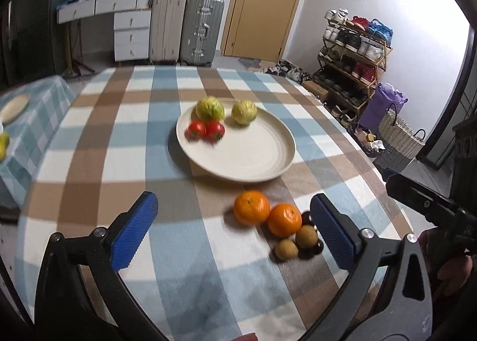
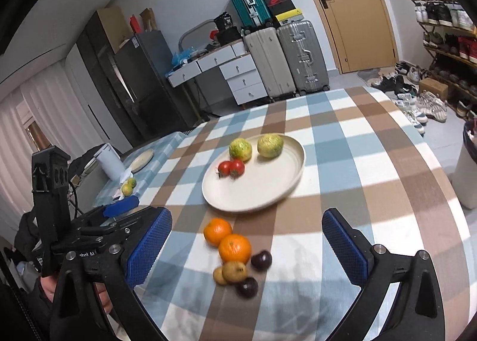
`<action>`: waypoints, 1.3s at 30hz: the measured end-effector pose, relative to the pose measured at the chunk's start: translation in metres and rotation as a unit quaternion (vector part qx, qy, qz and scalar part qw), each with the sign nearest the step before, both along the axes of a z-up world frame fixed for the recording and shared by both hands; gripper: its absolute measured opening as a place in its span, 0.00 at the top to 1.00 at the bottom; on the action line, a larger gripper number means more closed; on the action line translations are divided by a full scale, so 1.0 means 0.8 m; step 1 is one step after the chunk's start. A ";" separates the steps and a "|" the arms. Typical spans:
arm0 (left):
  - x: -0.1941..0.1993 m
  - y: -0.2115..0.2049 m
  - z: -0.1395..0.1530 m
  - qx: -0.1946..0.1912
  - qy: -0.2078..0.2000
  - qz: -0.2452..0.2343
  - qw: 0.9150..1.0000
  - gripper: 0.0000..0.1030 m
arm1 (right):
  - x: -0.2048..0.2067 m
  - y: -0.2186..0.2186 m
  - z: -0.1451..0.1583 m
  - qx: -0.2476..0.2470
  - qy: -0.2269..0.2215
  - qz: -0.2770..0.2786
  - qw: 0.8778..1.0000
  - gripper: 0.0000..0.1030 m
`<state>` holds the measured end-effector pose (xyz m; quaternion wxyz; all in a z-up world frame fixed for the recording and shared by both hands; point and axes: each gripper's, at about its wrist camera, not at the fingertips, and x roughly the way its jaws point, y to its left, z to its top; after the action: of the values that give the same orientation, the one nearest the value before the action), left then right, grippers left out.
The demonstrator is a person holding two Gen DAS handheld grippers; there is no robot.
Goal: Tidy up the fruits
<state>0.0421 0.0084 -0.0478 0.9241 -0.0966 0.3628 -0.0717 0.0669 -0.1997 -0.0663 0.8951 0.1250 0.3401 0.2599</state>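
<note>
Fruits are split: tomatoes [image 1: 205, 129] and two green ones [image 1: 226, 111] sit sorted on the plate [image 1: 253, 159] at centre, oranges [image 1: 266, 215] lie loose below it. Left gripper [image 1: 234, 230] and right gripper [image 2: 247, 247] are held apart and empty, presumably for picking.

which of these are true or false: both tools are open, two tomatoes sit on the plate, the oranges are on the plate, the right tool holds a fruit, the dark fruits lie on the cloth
1. Both tools are open: true. The left tool and right tool are both spread wide.
2. Two tomatoes sit on the plate: true, beside two green fruits.
3. The oranges are on the plate: false. They lie on the checked cloth, nearer than the plate.
4. The right tool holds a fruit: false. It is empty.
5. The dark fruits lie on the cloth: true.
</note>
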 end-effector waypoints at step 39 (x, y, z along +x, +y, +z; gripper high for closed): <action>0.002 0.014 -0.075 -0.001 0.057 -0.012 0.998 0.01 | 0.005 0.065 -0.093 -0.048 0.097 0.072 0.992 0.58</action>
<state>0.0434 0.0199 -0.1081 0.9010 -0.0973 0.4158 -0.0770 0.0707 -0.1481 -0.1411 0.8419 0.0819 0.4453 0.2936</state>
